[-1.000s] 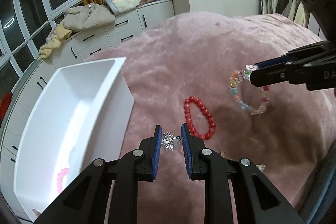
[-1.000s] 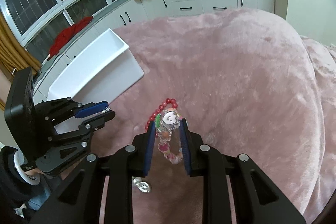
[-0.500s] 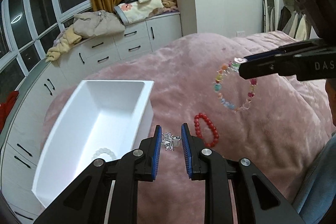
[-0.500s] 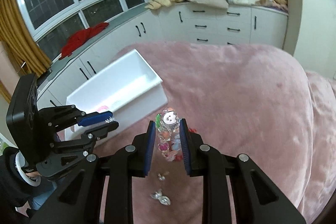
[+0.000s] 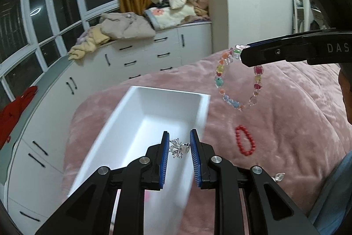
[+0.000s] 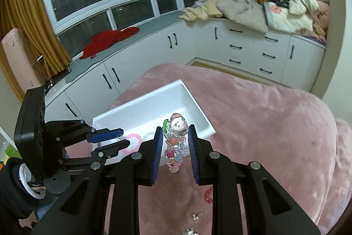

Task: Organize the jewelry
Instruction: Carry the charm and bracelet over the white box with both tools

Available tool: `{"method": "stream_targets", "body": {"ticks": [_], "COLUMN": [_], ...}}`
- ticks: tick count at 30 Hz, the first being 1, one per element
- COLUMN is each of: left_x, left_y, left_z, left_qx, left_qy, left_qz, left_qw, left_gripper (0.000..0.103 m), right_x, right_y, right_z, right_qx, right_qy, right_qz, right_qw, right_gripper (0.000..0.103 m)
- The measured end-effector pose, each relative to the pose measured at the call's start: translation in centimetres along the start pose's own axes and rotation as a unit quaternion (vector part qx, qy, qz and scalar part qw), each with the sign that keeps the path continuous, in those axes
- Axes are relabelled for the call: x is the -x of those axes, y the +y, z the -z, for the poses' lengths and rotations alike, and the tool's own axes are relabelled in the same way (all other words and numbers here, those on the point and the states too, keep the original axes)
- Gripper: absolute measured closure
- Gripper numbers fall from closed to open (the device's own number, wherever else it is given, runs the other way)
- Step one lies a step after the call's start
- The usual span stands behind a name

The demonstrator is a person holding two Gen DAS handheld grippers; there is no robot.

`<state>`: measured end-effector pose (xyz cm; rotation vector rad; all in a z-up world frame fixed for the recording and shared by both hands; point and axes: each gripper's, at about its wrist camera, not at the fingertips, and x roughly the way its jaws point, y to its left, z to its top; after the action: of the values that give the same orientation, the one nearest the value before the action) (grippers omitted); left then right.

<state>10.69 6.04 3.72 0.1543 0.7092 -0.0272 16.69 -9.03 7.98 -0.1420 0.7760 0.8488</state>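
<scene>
My left gripper (image 5: 179,139) is shut on a small silver brooch (image 5: 178,148) and holds it over the near end of the white box (image 5: 204,107). My right gripper (image 6: 175,131) is shut on a multicoloured bead bracelet (image 6: 175,147), which hangs in the air above the pink blanket, to the right of the box; the bracelet shows in the left wrist view (image 5: 238,80). A red bead bracelet (image 5: 245,143) lies on the blanket right of the box. A pink bracelet (image 6: 132,142) lies inside the box.
The pink blanket (image 5: 286,124) covers the bed. Small silver pieces lie on it near me (image 6: 197,216) (image 5: 278,176). White drawers (image 6: 248,47) with piled clothes and a window line the far side. The left gripper shows in the right wrist view (image 6: 122,138).
Both grippers rose and moved left toward the box. The left gripper with the brooch now hangs over the box interior. The bracelet was lifted higher off the blanket.
</scene>
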Motion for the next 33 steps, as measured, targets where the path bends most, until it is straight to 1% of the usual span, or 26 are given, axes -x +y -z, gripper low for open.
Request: {"method": "stream_targets", "body": {"ticks": [7,11,15,24,27,33], "left_x": [1.7,1.6,1.0,-2.6,-4.3,-7.0], "left_y": [3.8,5.2,6.3,8.6,9.1,9.7], "left_z": [0.2,0.4,0.7,2.5,3.2,4.5], "left_qx": [0.019,0.026,0.036,0.079,0.091,0.109], "left_qy": [-0.001,0.007,0.017,0.059,0.078,0.112], "left_qz": [-0.026,-0.036,-0.038,-0.029,-0.024,-0.025], "left_qw": [0.9995,0.999,0.9985,0.9947,0.9925,0.9874], "left_gripper": [0.079,0.079,0.079,0.079,0.079,0.079], "right_x": [-1.7,-2.8,-4.4,-8.6,-10.2,-14.2], "right_y": [3.1,4.5,5.6,5.6,5.5,5.7], "right_z": [-2.8,-3.9,-4.5,-4.5,-4.4,-3.6], "right_qx": [0.029,0.041,0.046,0.045,0.04,0.04], "right_qy": [-0.001,0.003,0.014,0.047,0.06,0.094], "right_qz": [-0.011,-0.019,-0.024,-0.018,-0.014,-0.002], "right_qw": [1.0,0.999,0.999,0.998,0.997,0.995], "right_gripper": [0.079,0.079,0.079,0.079,0.079,0.079]}}
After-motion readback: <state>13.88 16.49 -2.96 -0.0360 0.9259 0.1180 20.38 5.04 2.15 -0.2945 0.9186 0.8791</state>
